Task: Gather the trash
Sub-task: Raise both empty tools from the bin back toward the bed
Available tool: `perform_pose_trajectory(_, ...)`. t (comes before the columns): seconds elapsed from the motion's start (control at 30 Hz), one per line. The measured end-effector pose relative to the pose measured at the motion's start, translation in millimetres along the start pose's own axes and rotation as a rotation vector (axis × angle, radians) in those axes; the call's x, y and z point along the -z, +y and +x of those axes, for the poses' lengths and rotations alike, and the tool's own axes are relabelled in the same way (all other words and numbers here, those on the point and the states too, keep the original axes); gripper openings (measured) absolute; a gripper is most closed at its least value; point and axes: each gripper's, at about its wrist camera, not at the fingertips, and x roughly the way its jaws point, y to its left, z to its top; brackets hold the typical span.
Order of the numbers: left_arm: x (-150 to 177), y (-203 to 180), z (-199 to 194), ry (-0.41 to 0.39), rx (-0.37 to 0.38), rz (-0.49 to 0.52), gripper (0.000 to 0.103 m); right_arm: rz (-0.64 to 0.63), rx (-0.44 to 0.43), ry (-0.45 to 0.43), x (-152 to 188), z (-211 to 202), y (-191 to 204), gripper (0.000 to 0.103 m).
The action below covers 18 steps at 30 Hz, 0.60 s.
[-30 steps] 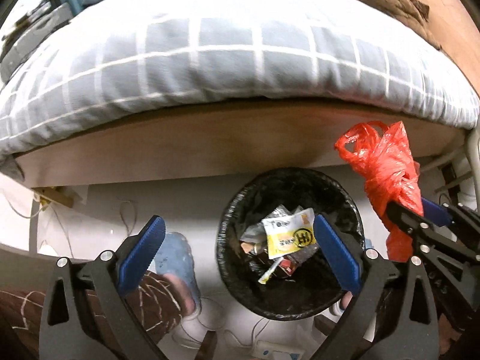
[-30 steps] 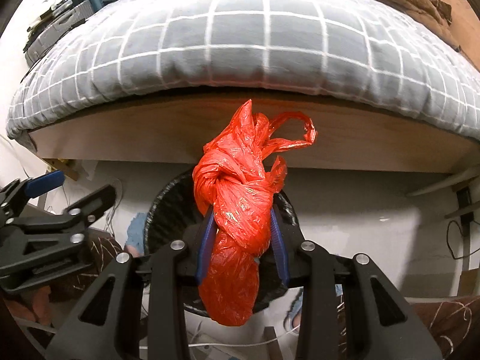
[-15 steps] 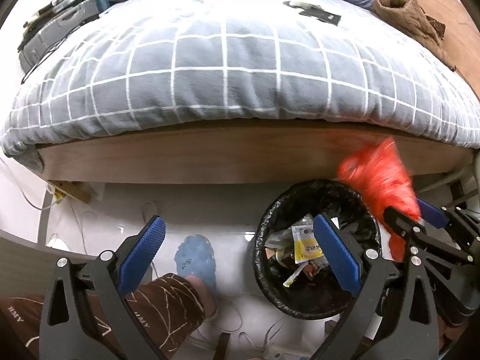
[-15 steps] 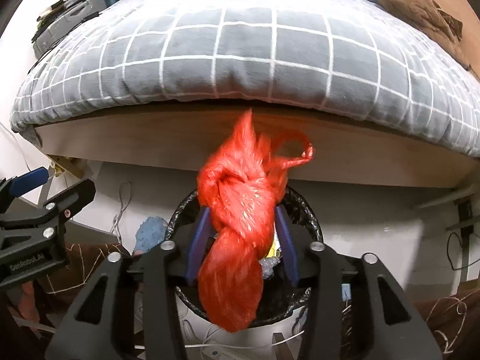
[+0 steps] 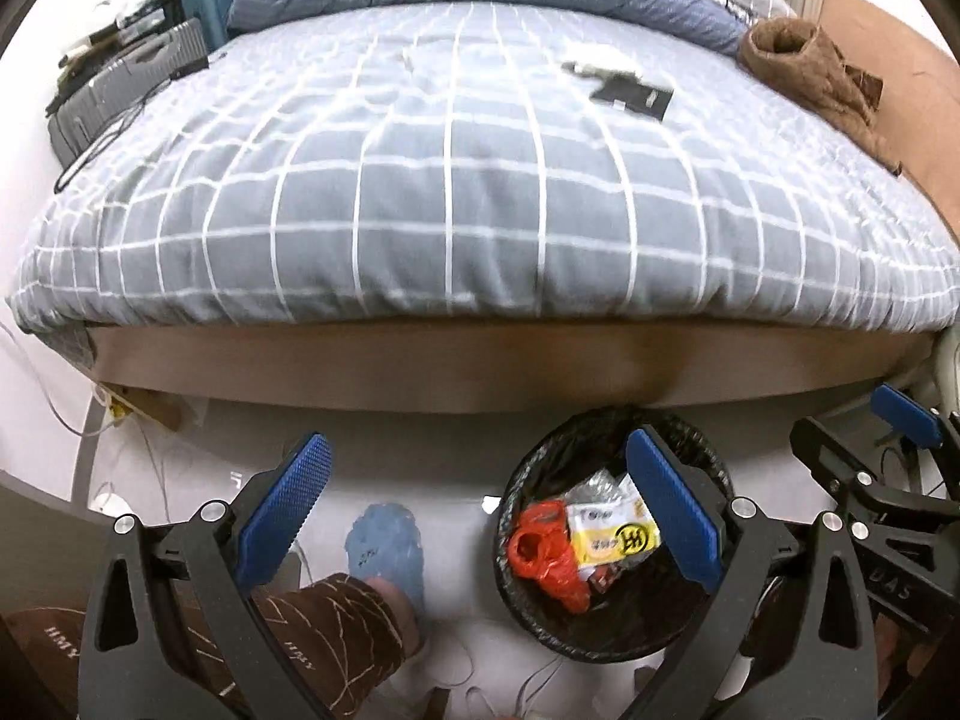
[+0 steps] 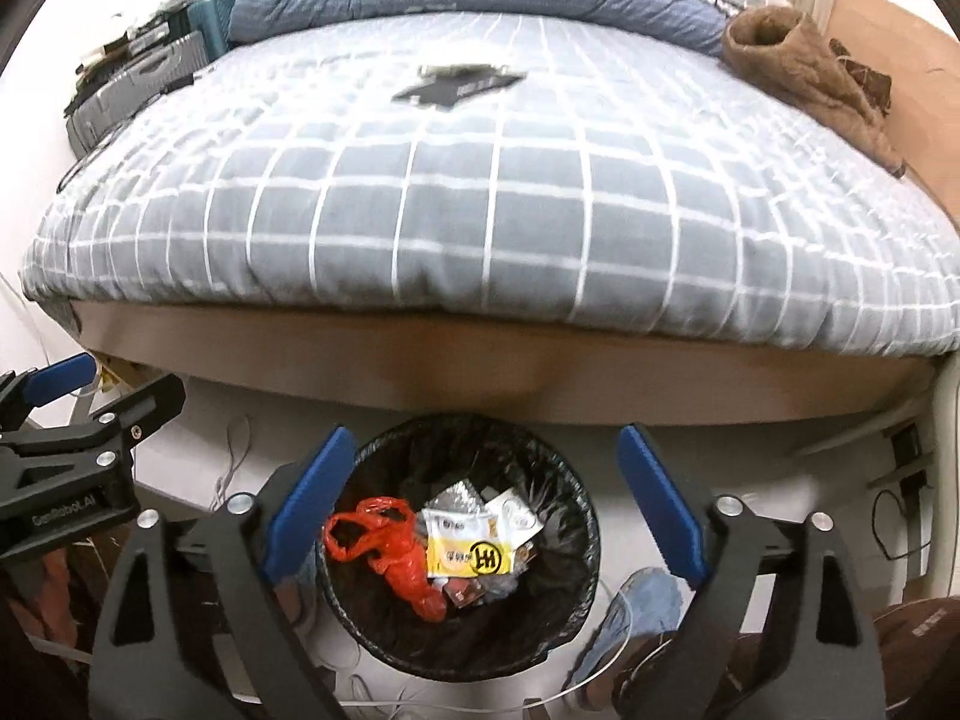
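The red plastic bag (image 6: 393,552) lay crumpled inside the black-lined trash bin (image 6: 462,663), against the bin's left side, touching a yellow-and-white wrapper (image 6: 468,552) with a round black mark and silvery packets beside it. The right wrist view looked almost straight into the bin and showed the bag's full twisted length and its looped handle. The left wrist view saw the same bag (image 5: 543,558) from further left, partly cut off by its own finger, and showed mostly the knotted loop.

The right gripper (image 6: 483,501) hung above the bin with its jaws spread wide and opening further; nothing sat between its blue pads (image 6: 309,501), the bin only showing through the gap far below. The left gripper (image 5: 480,516) hung to the left of the bin, jaws also wide apart and empty.

Only the left view showed a blue slipper (image 5: 387,549) on the pale floor left of the bin, with a brown patterned trouser leg (image 5: 318,630) above it. Only the right view showed a lighter blue shoe (image 6: 645,609) right of the bin.

Behind the bin ran the wooden bed frame (image 6: 480,369), topped by a grey checked duvet (image 6: 480,210). A dark flat item (image 6: 456,87) lay on the duvet, and a brown garment (image 6: 798,57) sat at the far right.
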Motion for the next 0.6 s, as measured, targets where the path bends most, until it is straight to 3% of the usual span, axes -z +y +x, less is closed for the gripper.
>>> perform_pose_trajectory(0.17,-11,-8,-15,-0.036,0.010,0.007,0.097,-0.013,0.029,-0.077,-17,-17,3,0.095)
perform_pose_trajectory(0.6,-61,-15,-17,-0.094,0.035,-0.041,0.097,-0.014,0.065,-0.150,-57,-19,-15,0.095)
